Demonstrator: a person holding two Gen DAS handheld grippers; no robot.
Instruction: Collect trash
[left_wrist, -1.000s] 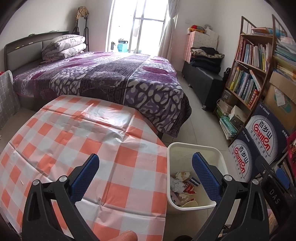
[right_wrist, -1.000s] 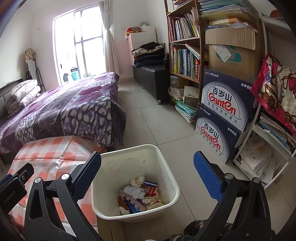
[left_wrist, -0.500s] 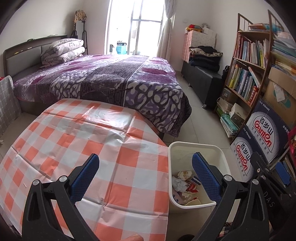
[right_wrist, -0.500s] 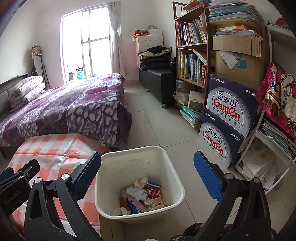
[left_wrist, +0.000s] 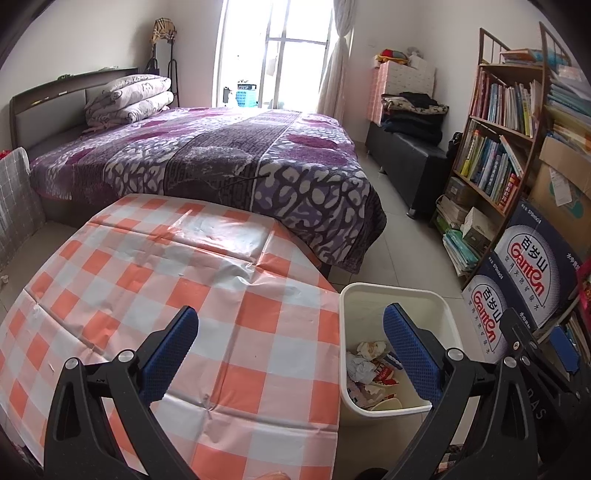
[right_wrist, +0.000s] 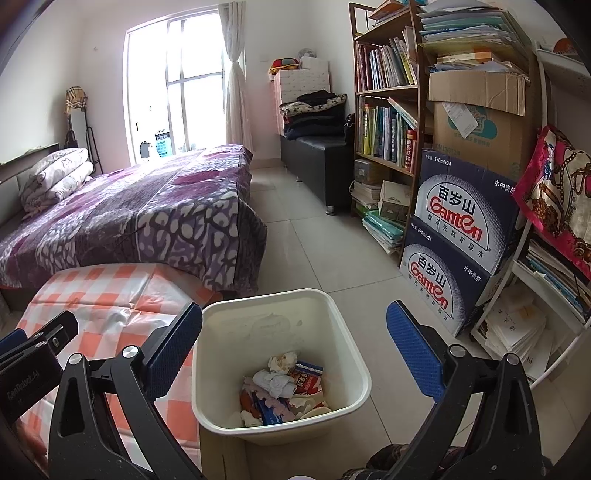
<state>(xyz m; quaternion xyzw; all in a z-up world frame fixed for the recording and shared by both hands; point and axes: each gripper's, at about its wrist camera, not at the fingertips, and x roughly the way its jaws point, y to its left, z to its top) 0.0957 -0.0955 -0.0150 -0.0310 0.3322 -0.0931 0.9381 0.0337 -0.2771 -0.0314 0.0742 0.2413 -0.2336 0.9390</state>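
I hold my left gripper (left_wrist: 290, 349) wide and empty over the bare checked tablecloth (left_wrist: 155, 280); my right gripper (right_wrist: 293, 341), equally wide and empty, hangs above the white bin (right_wrist: 354, 354) at lower centre, where the trash (right_wrist: 282, 384) lies. Collection looks finished; any next move means finding more litter. At right, stacked boxes (right_wrist: 461, 236) read "Ganten" and "570ml×24".

Both grippers — left gripper (left_wrist: 290, 350), right gripper (right_wrist: 293, 352) — black frames, silver screws, blue dimpled pads, faint lettering, perhaps "GenRobot.AI".
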